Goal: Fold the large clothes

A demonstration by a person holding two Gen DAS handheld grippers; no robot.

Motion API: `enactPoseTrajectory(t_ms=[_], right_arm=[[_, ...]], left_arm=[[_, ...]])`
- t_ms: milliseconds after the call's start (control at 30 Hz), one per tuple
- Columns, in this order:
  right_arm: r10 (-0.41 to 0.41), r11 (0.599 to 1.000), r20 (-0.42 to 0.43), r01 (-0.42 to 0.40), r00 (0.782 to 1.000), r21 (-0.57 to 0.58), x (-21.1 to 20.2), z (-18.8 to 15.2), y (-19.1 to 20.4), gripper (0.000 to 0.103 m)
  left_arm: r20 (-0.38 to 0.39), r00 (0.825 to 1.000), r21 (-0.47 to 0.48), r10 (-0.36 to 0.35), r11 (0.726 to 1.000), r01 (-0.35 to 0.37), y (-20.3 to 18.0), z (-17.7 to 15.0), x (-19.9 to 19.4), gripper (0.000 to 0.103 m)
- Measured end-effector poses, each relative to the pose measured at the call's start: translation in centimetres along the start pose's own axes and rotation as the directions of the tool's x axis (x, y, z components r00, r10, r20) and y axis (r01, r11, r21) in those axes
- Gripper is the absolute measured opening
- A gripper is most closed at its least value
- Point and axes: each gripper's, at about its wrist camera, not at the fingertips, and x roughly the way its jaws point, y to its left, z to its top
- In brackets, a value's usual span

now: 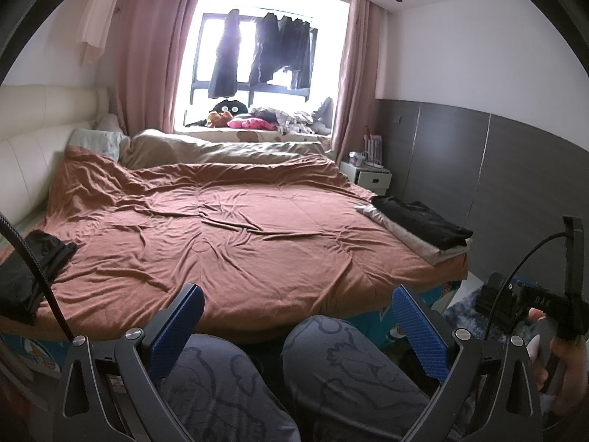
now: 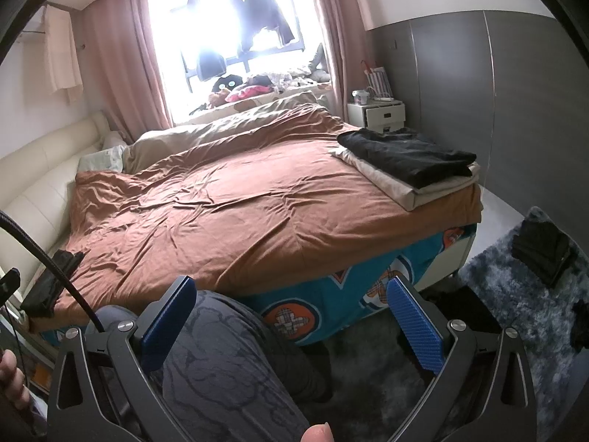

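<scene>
While both jaws gape, knees front the bed.

Daylight pours in through the window at the far end of the room, blown out to white in both views and flaring hardest in the right wrist view, where the hanging clothes are half swallowed by glare. The bed cover is evenly lit with soft crease shadows. Fisheye bending curves the walls, and black vignetting fills the corners.
</scene>
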Motion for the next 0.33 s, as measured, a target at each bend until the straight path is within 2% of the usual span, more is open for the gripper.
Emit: enactPoseTrajectory(t_ms=[333], right_arm=[[0.003,1.0,0.023,-0.003,1.0,-0.011,-0.99,-0.39,-0.49,0.103]], left_arm=[[0.021,1.0,0.016,0.001,1.0,-0.002,0.01,-0.19,-0.9,0.103]])
